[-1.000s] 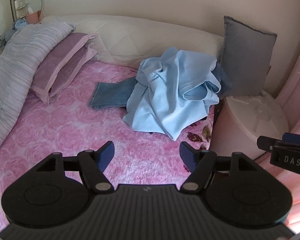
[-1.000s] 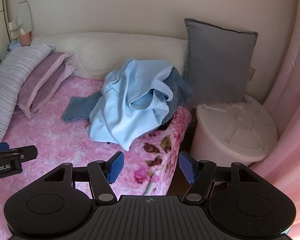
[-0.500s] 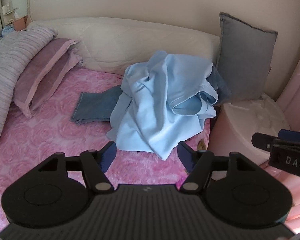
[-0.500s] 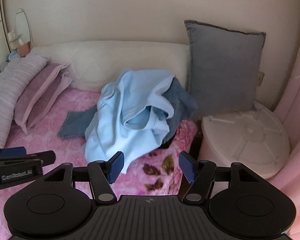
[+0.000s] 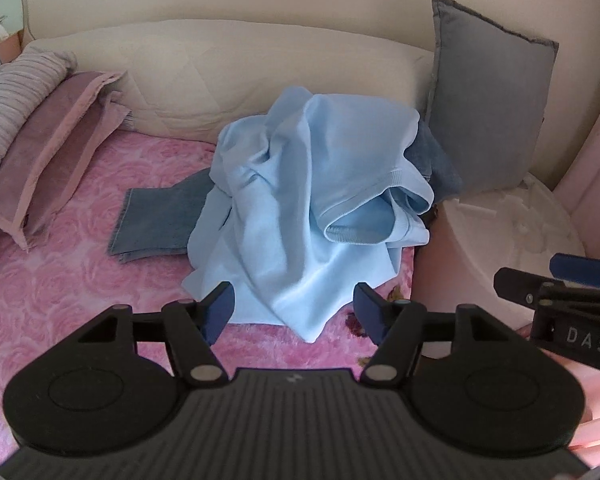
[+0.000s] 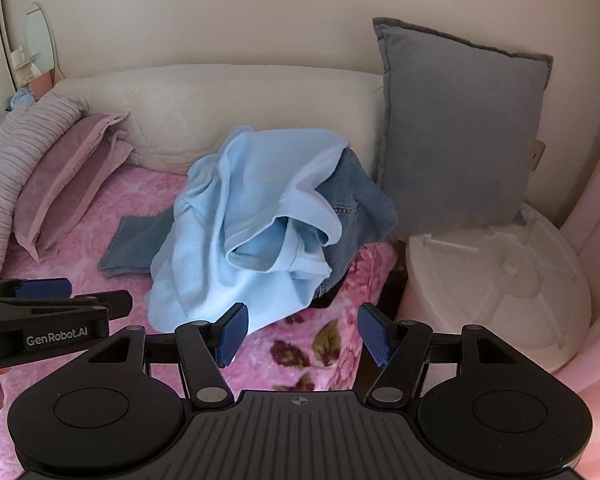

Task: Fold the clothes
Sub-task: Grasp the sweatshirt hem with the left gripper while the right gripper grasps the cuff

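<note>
A crumpled light blue sweatshirt [image 5: 300,200] [image 6: 240,220] lies heaped on the pink bed, near its right edge. Under it are blue jeans [image 5: 156,220] [image 6: 136,240], with one leg stretched out to the left and the waist showing at the right. My left gripper [image 5: 294,308] is open just in front of the sweatshirt's lower hem, apart from it, with nothing between its fingers. My right gripper [image 6: 305,332] is open above the blanket's flowered edge, right of that hem. Each gripper shows at the edge of the other's view.
The bed has a pink rose blanket [image 5: 60,300]. A mauve pillow [image 5: 48,160] and a striped duvet lie at the left. A cream bolster [image 5: 260,72] runs along the wall. A grey cushion [image 5: 484,100] leans behind a white round container [image 5: 500,232] beside the bed.
Both grippers have moved forward and slightly down toward the clothes pile, which now looks larger and sits close in front of the fingertips. The clothes have not moved.
</note>
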The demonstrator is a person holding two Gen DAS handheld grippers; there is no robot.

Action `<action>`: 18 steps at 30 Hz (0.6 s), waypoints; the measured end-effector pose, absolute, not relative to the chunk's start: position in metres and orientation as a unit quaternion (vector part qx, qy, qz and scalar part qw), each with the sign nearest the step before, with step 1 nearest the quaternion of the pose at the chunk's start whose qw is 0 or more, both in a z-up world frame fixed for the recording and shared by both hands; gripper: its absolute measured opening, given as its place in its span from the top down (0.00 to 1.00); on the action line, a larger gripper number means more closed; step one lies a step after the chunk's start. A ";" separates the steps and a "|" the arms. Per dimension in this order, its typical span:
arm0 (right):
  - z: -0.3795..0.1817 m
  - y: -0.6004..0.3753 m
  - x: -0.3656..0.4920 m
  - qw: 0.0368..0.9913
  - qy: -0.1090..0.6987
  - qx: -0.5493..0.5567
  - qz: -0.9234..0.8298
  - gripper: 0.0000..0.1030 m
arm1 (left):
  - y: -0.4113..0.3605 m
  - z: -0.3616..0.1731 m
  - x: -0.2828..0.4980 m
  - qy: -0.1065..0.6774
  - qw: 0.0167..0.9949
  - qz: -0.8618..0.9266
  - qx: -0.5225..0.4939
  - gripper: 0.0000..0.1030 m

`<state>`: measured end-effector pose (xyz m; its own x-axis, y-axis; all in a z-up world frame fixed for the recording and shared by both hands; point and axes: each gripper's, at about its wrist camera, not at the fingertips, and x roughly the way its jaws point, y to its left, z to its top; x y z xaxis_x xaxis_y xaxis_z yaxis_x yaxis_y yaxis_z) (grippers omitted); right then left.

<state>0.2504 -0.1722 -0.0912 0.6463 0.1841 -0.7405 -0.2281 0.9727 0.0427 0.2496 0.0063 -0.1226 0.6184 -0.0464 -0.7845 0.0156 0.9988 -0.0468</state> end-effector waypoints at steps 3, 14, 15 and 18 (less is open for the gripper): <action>-0.096 -0.174 0.264 0.905 0.409 -0.030 0.116 0.37 | 0.003 -0.129 0.264 0.442 0.897 -0.018 -0.018 0.39; -0.118 -0.172 0.317 0.897 0.419 -0.053 0.129 0.37 | 0.004 -0.159 0.310 0.465 0.885 -0.016 -0.035 0.40; -0.121 -0.172 0.321 0.897 0.420 -0.056 0.129 0.37 | 0.004 -0.163 0.313 0.467 0.883 -0.016 -0.037 0.40; -0.130 -0.173 0.334 0.894 0.424 -0.063 0.129 0.37 | 0.004 -0.176 0.323 0.475 0.879 -0.016 -0.042 0.40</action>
<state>0.3337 -0.1728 -0.1296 0.6081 0.1771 -0.7739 -0.2830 0.9591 -0.0029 0.3228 0.0036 -0.1756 0.5481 -0.0674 -0.8337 -0.0120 0.9960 -0.0884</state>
